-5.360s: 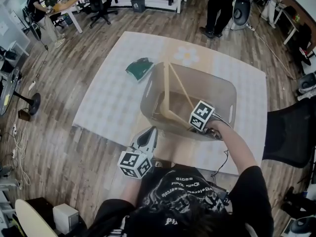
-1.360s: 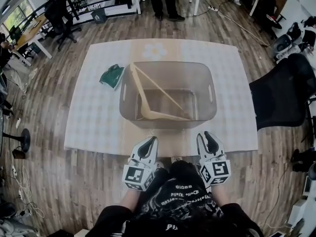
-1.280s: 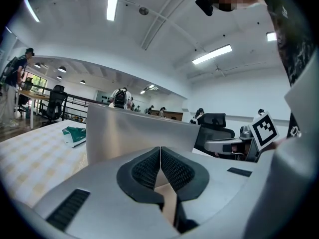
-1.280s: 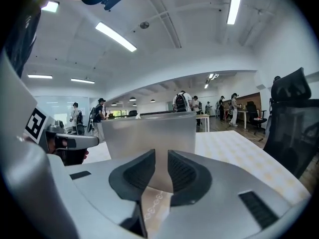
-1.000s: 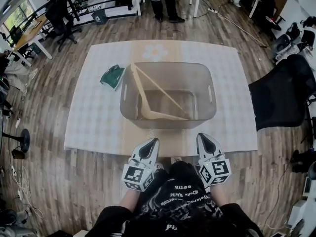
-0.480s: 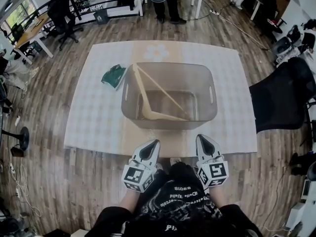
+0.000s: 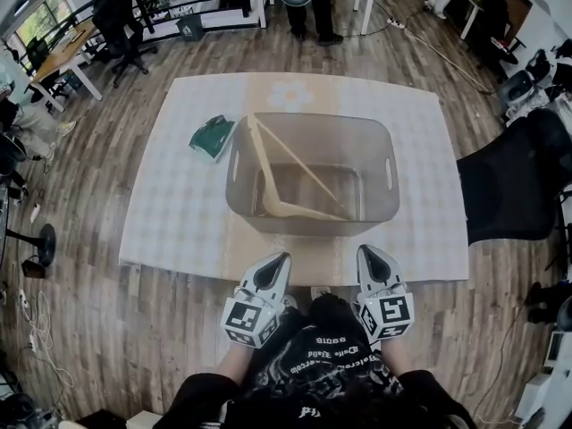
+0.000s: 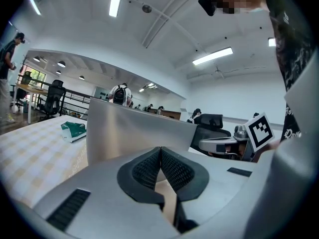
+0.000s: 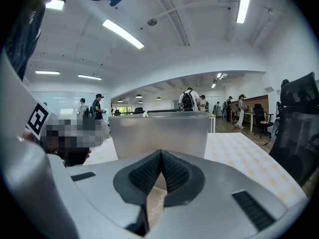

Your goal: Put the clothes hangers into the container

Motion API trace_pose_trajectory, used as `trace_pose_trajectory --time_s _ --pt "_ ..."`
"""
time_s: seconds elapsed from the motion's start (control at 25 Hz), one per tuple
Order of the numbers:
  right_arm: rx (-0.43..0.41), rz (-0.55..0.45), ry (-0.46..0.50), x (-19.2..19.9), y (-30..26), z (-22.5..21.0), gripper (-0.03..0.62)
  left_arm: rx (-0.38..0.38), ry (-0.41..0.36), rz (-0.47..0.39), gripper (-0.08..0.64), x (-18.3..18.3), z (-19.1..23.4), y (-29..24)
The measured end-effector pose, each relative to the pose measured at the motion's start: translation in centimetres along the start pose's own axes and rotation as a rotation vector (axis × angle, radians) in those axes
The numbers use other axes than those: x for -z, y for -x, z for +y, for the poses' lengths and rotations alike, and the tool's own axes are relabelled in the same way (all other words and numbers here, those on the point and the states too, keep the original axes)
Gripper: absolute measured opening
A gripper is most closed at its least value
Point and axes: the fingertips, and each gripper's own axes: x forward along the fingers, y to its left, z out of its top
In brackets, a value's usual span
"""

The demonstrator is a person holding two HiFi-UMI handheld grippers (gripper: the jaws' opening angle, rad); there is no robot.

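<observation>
Clothes hanger (image 7: 299,209), wooden, leans tilted inside the container (image 7: 313,228) on the checked mat (image 7: 179,195). Left hand-held gripper (image 7: 275,263) and right hand-held gripper (image 7: 369,255): both clenched, nothing held, near the container's front wall.

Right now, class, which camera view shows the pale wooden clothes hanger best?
The head view: it looks down into the translucent grey plastic container and shows the whole pale wooden clothes hanger leaning inside. The left gripper view shows only the container's outer wall; the right gripper view adds perhaps a pale tip above the rim.
</observation>
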Motion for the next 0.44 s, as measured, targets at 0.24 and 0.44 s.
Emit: trace_pose_trajectory --time_s 0.24,0.44 --pt "-0.014 -0.001 0.013 -0.1 -0.8 0.1 0.006 -0.01 -0.01 -0.005 0.02 -0.2 0.6 -0.2" --pt "-0.022 -0.002 0.014 0.1 -1.2 -0.4 0.006 -0.017 -0.015 -0.001 0.02 0.0 0.7 -0.8"
